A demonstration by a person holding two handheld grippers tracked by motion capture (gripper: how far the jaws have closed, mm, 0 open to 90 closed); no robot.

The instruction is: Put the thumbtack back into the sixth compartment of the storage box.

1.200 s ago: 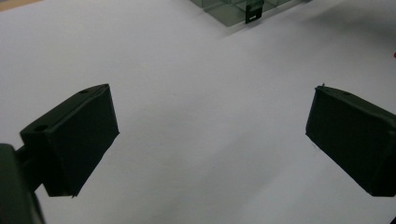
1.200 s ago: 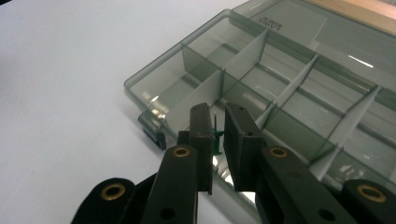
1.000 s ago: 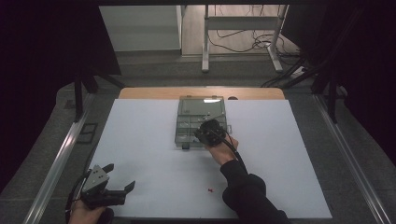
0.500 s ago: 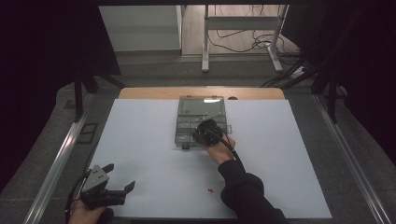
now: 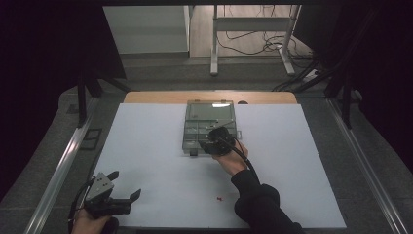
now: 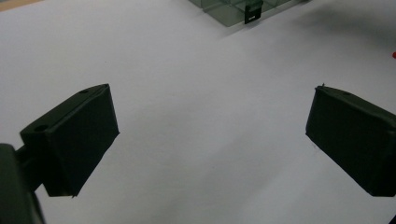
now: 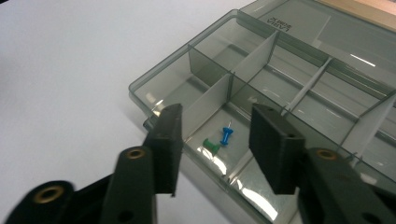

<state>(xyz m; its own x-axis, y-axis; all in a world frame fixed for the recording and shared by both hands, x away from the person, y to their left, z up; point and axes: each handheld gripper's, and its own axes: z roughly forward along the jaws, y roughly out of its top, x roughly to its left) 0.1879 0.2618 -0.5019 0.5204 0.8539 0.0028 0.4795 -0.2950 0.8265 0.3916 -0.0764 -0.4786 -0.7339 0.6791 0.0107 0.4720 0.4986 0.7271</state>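
A smoky clear compartment box point(image 5: 195, 117) lies open at the middle of the white table. My right gripper point(image 5: 210, 144) hovers over its near edge. In the right gripper view its jaws point(image 7: 215, 114) have just been opening and press on nothing. Below the gap, a blue pushpin point(image 7: 226, 136) and a green pushpin point(image 7: 211, 146) lie in one near compartment of the box point(image 7: 154, 79). A red pushpin point(image 5: 220, 198) lies loose on the table near the front. My left gripper point(image 5: 125, 184) rests at the front left corner, open and empty point(image 6: 210, 121).
The white table sheet point(image 5: 146, 146) spreads wide around the box. A wooden strip point(image 5: 146, 96) runs along its far edge, and metal rails point(image 5: 63, 161) flank both sides. The box's black latch point(image 6: 253, 11) faces the left gripper.
The right gripper has edged slightly left and nearer over the box's front edge. The left gripper has stayed put.
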